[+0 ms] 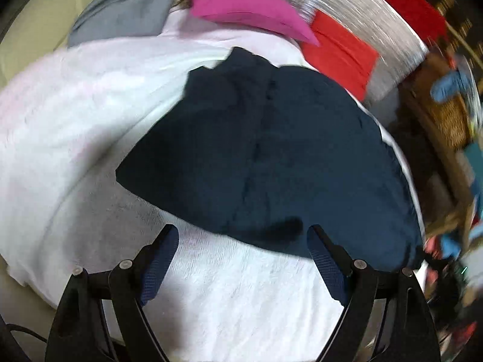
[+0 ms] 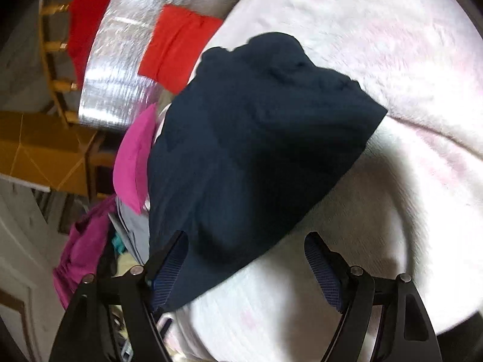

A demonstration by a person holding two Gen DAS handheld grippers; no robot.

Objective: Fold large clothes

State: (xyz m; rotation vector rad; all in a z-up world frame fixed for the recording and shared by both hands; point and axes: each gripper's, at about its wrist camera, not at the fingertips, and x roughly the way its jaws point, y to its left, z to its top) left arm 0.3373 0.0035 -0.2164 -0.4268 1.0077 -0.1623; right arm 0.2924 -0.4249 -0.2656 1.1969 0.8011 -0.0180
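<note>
**Navy garment lies folded on the white blanket, both tools open**

At the bottom of the left wrist view, the left tool [image 1: 243,235] stands wide open with nothing between its blue-padded fingers [image 1: 160,265], hanging over the white fleece blanket [image 1: 75,138]. In the right wrist view the right tool [image 2: 246,241] is equally spread and grips nothing; its left finger [image 2: 170,265] overlaps the near edge of the navy garment [image 2: 247,157]. That navy garment [image 1: 265,163] lies as a folded bundle in mid-frame on the blanket [image 2: 377,45]. Beyond it, toward the top of the left view, sit a pink cloth [image 1: 238,3], a grey cloth [image 1: 126,12] and a red cloth [image 1: 341,51] on a silver foil sheet [image 1: 356,18].
</note>
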